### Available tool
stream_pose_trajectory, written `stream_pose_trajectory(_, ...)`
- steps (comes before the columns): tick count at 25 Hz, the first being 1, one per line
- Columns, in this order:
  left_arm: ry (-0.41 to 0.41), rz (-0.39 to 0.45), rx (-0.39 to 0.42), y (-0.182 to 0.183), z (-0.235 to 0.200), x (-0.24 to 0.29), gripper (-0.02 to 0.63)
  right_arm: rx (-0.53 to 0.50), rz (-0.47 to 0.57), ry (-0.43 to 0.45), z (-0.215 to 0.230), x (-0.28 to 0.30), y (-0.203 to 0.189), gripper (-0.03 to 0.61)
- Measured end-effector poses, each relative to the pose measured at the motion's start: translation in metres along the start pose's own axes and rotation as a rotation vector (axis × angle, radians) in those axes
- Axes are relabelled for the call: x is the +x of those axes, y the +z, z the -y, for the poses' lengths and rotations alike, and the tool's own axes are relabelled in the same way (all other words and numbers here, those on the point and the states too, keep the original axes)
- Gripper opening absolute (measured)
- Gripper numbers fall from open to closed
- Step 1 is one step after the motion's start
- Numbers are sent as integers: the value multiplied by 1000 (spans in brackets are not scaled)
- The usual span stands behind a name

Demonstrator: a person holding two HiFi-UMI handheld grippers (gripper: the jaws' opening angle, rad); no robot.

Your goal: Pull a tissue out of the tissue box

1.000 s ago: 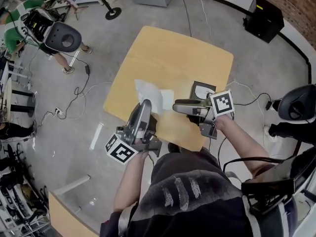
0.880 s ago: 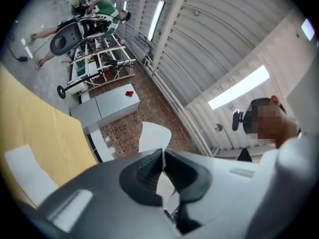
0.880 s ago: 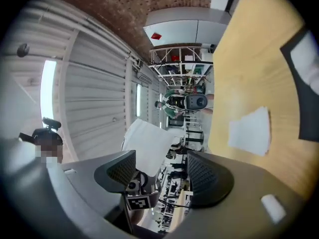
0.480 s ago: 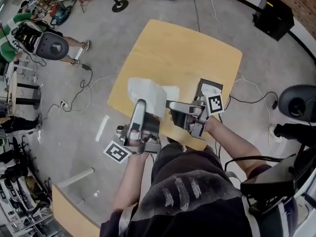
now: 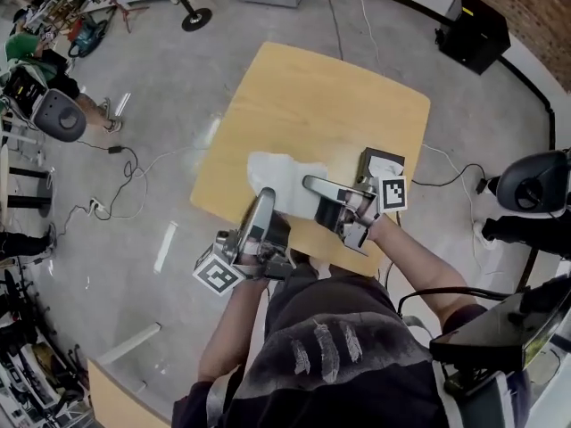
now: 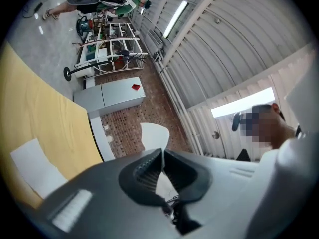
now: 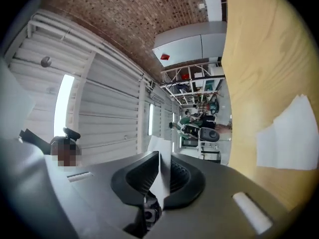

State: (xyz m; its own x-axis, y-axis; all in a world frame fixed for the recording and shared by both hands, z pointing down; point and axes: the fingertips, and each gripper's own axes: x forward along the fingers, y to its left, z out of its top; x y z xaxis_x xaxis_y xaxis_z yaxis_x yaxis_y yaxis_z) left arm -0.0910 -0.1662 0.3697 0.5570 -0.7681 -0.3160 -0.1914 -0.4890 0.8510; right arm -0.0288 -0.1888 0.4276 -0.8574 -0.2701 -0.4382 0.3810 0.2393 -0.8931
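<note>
Showed the right gripper (image 7: 159,158) at 6 o'clock, jaws just closed and pinching a thin white tissue (image 7: 159,184). Showed a wooden table (image 7: 269,59) from 1 to 4 o'clock, with a white sheet (image 7: 291,138) lying flat on it at 4 o'clock. Showed a brick wall (image 7: 124,14) at 12 o'clock.

Legible words, brands, numbers: none in any view. Coded signs: one black-and-white square marker, a block pattern without letters or digits, on the upturned face of the left marker cube (image 5: 217,275), part of the left claw (image 5: 265,194). A like marker sits on the right marker cube (image 5: 393,193), part of the right claw (image 5: 307,182). Unlettered label: a small red patch (image 6: 135,87) on the front of the grey cabinet (image 6: 112,96), shown in both gripper views, too small to read. Tissue box (image 5: 379,163) on the counter (image 5: 330,96): dark top, any print too small to make out.
</note>
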Motion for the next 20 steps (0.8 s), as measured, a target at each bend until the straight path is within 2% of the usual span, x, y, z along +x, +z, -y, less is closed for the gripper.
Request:
stream_pose_trajectory(8, -20, -10, -46, 9, -21, -5, 3, -62, 64, -95, -5, -13, 17, 3)
stream_pose_trajectory(15, 11, -59, -45, -7, -42, -7, 3, -75, -16, -267, 8, -31, 17, -2)
stream_pose_trajectory(16, 17, -75, -40, -11, -46, -8, 14, -70, -26, -292, 9, -34, 17, -2)
stream_pose_trajectory(18, 47, -123, -18, -21, -55, -10, 89, -60, -42, -336, 12, -40, 21, -2)
stream_pose_trajectory(20, 104, -173, 16, -29, -69, -14, 114, -60, -57, -372, 13, -46, 25, -2)
